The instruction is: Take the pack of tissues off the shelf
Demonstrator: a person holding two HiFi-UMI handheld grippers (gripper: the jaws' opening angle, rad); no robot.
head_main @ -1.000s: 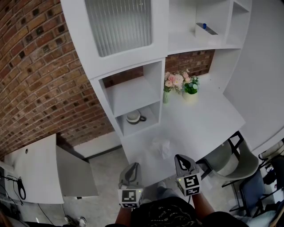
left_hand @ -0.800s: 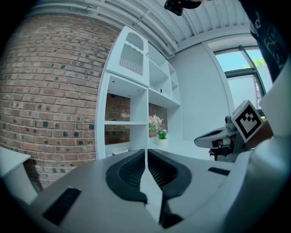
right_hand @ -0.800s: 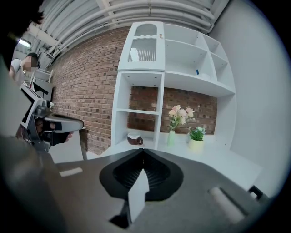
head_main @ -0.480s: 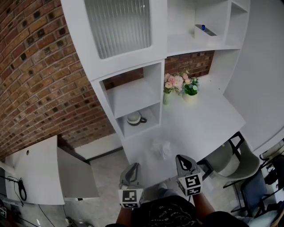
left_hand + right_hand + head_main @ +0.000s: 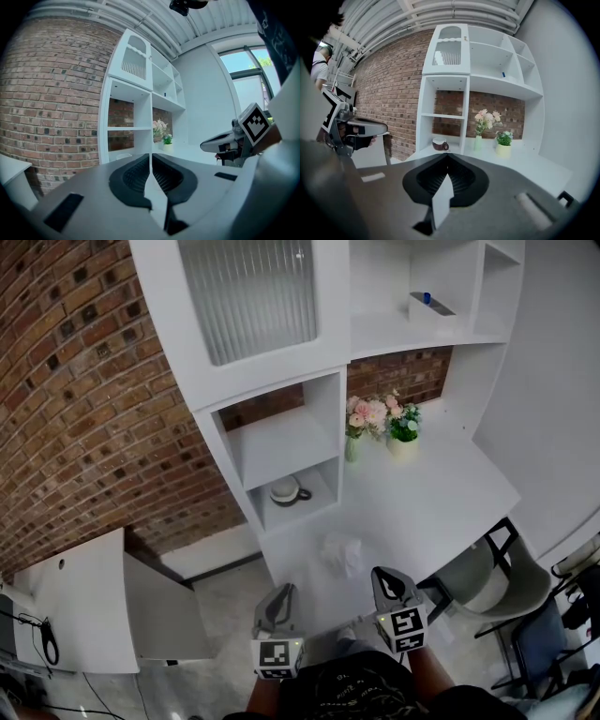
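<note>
White shelf (image 5: pixel 281 442), red brick wall (image 5: pixel 84 409); pink flowers (image 5: pixel 367 411)

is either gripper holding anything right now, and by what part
Nothing is held. The left gripper and the right gripper each have their jaws closed together with nothing between them.

Bright, even daylight fills all 3 views, and in the left gripper view a window (image 5: pixel 248 70) at the far right glows washed out. The white shelf unit (image 5: pixel 281 442) and bench (image 5: pixel 441 493) are nearly overexposed, with only soft shadow inside the cubbies. Wide-angle distortion bends the brick wall (image 5: pixel 84 409). Both gripper views have black rounded corners and a soft, unfocused near foreground.
</note>
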